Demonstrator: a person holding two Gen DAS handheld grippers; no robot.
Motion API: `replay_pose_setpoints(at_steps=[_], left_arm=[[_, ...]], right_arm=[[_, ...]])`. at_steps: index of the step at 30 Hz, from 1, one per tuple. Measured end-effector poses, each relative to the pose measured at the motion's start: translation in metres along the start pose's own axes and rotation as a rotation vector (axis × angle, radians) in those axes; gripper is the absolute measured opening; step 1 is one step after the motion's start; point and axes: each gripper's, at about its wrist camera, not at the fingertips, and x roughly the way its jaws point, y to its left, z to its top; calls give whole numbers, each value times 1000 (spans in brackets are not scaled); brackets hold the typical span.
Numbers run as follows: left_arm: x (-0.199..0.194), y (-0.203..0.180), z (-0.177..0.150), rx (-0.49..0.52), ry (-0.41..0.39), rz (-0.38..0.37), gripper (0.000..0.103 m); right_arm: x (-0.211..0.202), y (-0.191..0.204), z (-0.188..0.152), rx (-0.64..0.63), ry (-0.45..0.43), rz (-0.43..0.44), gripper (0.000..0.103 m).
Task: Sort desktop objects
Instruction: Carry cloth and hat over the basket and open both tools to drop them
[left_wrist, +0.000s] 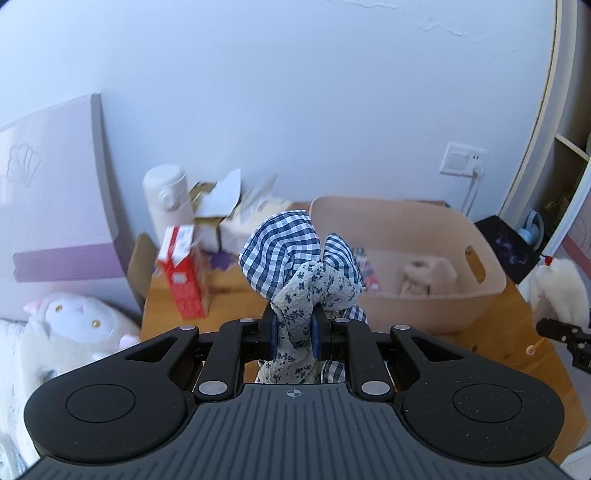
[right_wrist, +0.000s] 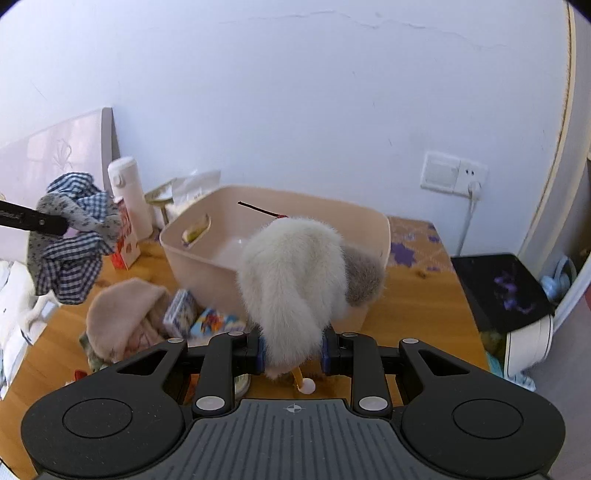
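The left gripper (left_wrist: 294, 338) is nearly pressed together, its blue pads pinching a bundle of cloth (left_wrist: 295, 273) — a floral piece wrapped with blue-and-white check fabric, held up at the middle of the left wrist view. The right gripper (right_wrist: 293, 350) is likewise narrowed, clamped on a white furry toy (right_wrist: 291, 273) that is raised in the centre of the right wrist view, a grey furry part hanging behind it at the right.

Behind both held things a beige bin (right_wrist: 192, 266) is seen on the wooden desk (right_wrist: 417, 314), its near wall just beyond the fur and its handle slot at the left wall. In the lower left of the right wrist view a pink hat (right_wrist: 125, 314) and small printed boxes (right_wrist: 181, 312) are crowded against the bin's near corner. A red carton (left_wrist: 183, 280) and a white flask (left_wrist: 164, 199) are set at the desk's back left, near the wall. Bare desk is left at the right of the bin — up to the desk's right edge, beside a black box (right_wrist: 502, 288).
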Motion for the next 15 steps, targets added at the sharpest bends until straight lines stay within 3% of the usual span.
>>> replay_pose_setpoints(at_steps=[15], left_arm=[[59,-81,62,40,-26,-20,17]], right_arm=[[36,-33,42,14,-46,53,25]])
